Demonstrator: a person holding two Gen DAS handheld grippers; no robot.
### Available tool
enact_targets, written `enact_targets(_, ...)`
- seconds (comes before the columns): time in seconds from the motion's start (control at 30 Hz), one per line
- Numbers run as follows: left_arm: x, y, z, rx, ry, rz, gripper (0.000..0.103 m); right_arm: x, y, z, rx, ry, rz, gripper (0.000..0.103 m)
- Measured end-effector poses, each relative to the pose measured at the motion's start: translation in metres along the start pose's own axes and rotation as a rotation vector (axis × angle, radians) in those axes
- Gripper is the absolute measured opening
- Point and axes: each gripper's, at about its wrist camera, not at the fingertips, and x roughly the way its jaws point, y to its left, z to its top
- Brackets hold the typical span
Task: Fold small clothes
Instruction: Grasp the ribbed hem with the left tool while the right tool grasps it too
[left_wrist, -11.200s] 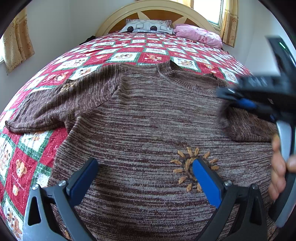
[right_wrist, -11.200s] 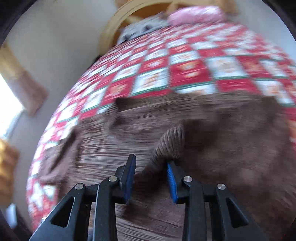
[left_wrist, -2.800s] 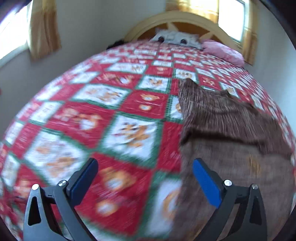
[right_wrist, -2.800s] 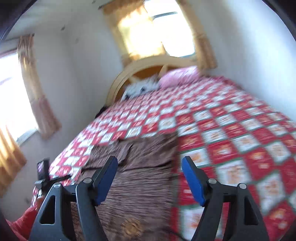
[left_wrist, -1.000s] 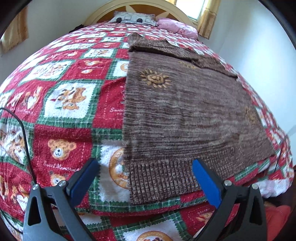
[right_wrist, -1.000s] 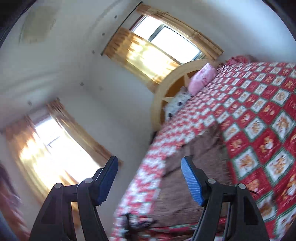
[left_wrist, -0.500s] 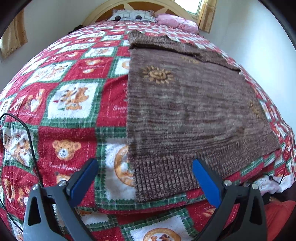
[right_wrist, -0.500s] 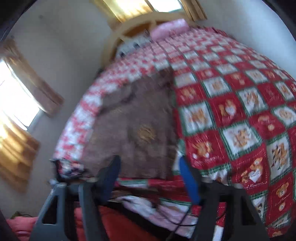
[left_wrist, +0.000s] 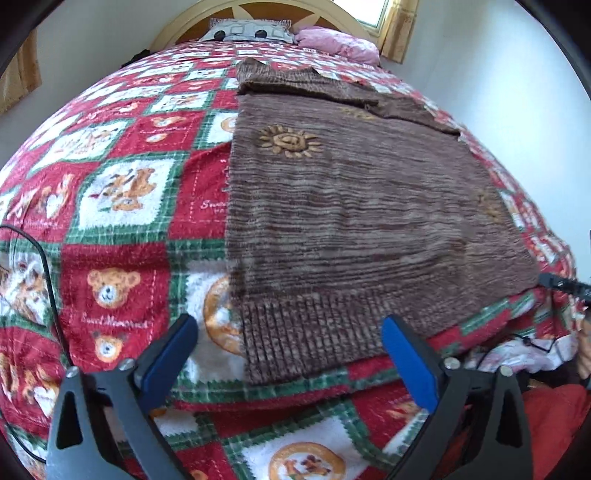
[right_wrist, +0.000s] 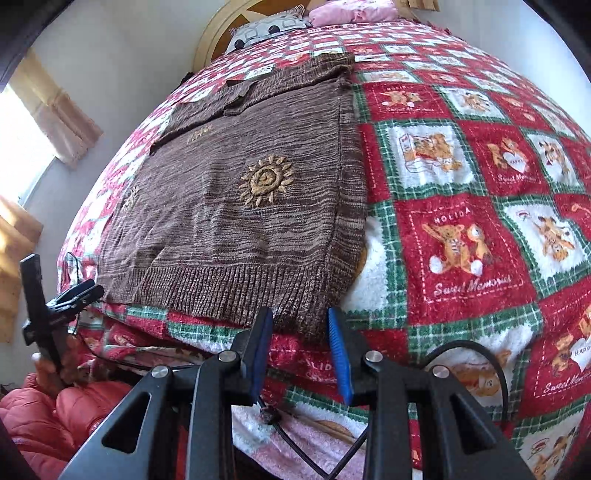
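Note:
A brown knit sweater (left_wrist: 351, 206) with orange sun embroidery lies flat on the bed, both sleeves folded in across the top, its ribbed hem at the bed's near edge. It also shows in the right wrist view (right_wrist: 236, 206). My left gripper (left_wrist: 288, 354) is open and empty, just below the hem's left corner. My right gripper (right_wrist: 299, 350) is open with a narrower gap and empty, just below the hem's right corner. The left gripper also shows in the right wrist view (right_wrist: 70, 291) at the hem's far end.
A red, green and white teddy-bear quilt (left_wrist: 110, 206) covers the bed. Pillows (left_wrist: 251, 33) lie at the headboard. A black cable (right_wrist: 469, 365) runs near the bed edge. Red-orange padded fabric (right_wrist: 44, 417) lies below the bed.
Both grippers have moved from the sweater's top down to the foot of the bed. The right wrist view swung from the room's walls onto the hem, and its jaws have narrowed.

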Motion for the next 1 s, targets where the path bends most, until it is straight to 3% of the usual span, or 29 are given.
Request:
enact_targets(0.23, -0.002, 0.008, 0.003, -0.062, -0.001, -0.05, 0.09, 0.013, 0.006, 0.009, 0.011, 0.007, 0.022, 0.032)
enact_targets(0.33, -0.003, 0.003, 0.002, -0.046, -0.003, -0.082, 0.06, 0.014, 0.013, 0.007, -0.038, 0.001, -0.02, 0.023)
enact_targets(0.37, -0.003, 0.0, 0.002, -0.031, 0.002, -0.081, 0.057, 0.016, 0.017, 0.007, -0.067, 0.002, -0.059, 0.013)
enact_targets(0.4, -0.003, -0.001, 0.002, -0.025, 0.003, -0.082, 0.052, 0.016, 0.02, 0.006, -0.086, 0.004, -0.081, 0.012)
enact_targets(0.53, -0.002, 0.004, 0.003, -0.063, 0.014, -0.107, 0.022, 0.012, 0.013, 0.007, -0.041, 0.002, -0.023, 0.008)
enact_targets(0.6, -0.001, 0.012, 0.005, -0.119, 0.032, -0.14, 0.013, 0.011, 0.006, 0.008, 0.005, 0.003, 0.02, 0.008)
enact_targets(0.77, -0.009, 0.013, 0.019, -0.184, 0.041, -0.195, 0.011, -0.005, 0.0, 0.022, 0.079, -0.009, 0.165, 0.007)
enact_targets(1.0, -0.024, -0.001, 0.085, -0.154, -0.033, -0.188, 0.011, -0.022, -0.008, 0.095, 0.194, -0.085, 0.377, 0.007)
